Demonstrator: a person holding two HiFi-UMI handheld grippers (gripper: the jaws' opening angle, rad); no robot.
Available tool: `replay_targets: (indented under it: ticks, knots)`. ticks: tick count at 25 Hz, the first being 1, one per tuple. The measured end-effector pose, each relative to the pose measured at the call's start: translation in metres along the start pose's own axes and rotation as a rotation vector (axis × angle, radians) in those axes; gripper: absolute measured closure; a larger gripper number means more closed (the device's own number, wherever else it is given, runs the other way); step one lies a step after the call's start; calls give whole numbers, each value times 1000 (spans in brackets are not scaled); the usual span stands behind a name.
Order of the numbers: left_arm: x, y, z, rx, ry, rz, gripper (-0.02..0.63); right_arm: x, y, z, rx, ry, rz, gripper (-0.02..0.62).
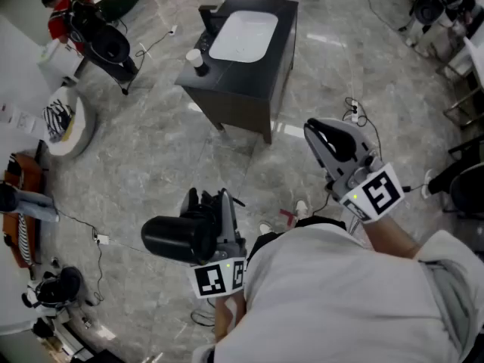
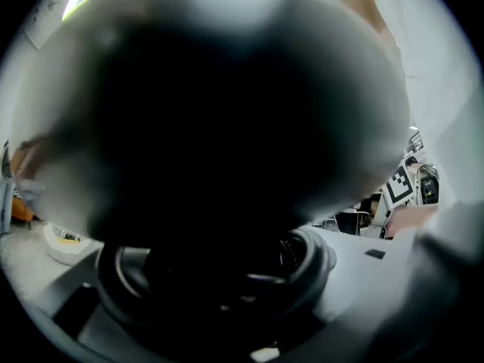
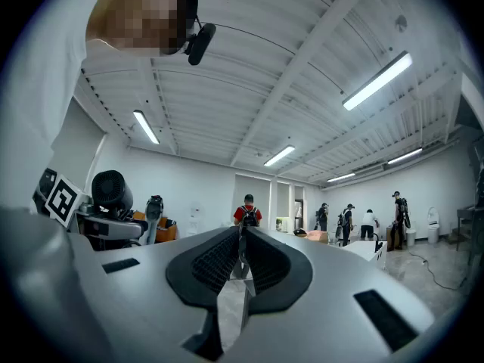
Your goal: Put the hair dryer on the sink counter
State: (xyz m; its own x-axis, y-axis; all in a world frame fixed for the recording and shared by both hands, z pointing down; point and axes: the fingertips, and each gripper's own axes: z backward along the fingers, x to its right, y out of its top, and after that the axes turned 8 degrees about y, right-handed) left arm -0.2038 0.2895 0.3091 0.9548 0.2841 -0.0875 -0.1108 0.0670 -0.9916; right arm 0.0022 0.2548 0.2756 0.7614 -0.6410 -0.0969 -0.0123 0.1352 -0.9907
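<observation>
Hair dryer is gripped in my left fingers, barrel crosswise, and sink tabletop lies well ahead of them, slightly right; right fingers are closed on nothing.

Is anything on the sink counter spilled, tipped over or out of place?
Nothing stands out. The cup stands upright on the sink counter, beside the basin, and no spill shows there.

Grey marble floor; white walls; ribbed white ceiling; strip lights lit.
</observation>
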Motion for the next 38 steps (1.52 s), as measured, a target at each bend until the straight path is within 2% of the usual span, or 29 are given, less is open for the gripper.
replay_targets:
  ticks: [21,26,38]
  knots:
    - [17,-10,1,-12,-11,34,364,-6,-8,9,-4,42,-13,543]
    - [19,-11,1,-15,-2,34,364,5,-6,16,45,7,-66,543]
    - [49,-21,-22,-16,28,30,364,46,-22,25,34,13,-79,541]
